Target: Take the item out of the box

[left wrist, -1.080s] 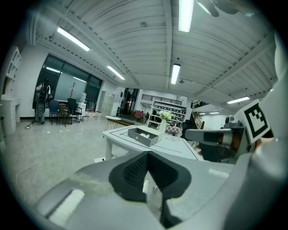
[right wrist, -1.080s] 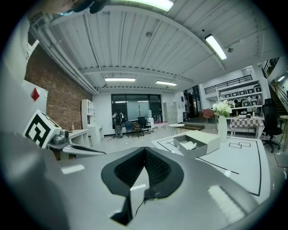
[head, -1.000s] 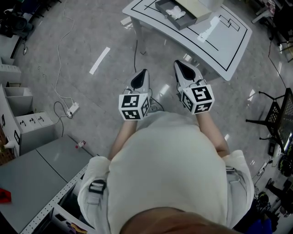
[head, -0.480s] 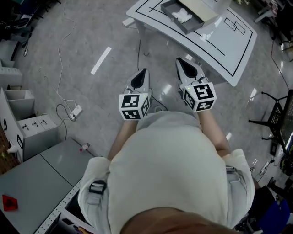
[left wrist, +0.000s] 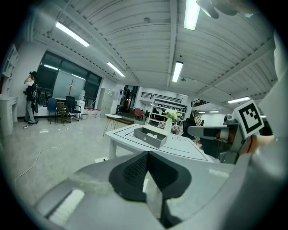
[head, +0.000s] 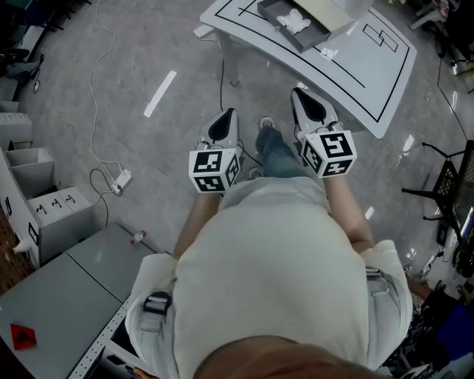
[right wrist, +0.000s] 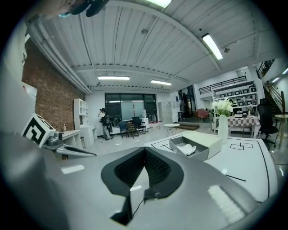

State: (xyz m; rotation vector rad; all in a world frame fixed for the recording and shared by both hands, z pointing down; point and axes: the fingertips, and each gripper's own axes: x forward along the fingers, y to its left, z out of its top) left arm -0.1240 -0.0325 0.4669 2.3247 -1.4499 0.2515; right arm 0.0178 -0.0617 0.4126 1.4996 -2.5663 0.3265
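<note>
At the claws first: left gripper (left wrist: 147, 155) jaws pressed together, nothing btwn them; right gripper (right wrist: 144, 150) same, closed & empty. Both are held out in front of the person's chest, over floor (head: 148, 59), well short of table (head: 355, 74). Box (head: 305, 43) sits open on the table, white item (head: 294, 20) lying inside.

Task status, my read: nothing done yet. Approach, reach, grasp, lift-out all remain.

Head view shows the gap btwn grippers & table; gripper views don't. Right gripper view shows vase w/ flowers (right wrist: 223, 123) beyond box, not seen in head view. Left gripper view catches right gripper's marker cube (left wrist: 249, 117).
</note>
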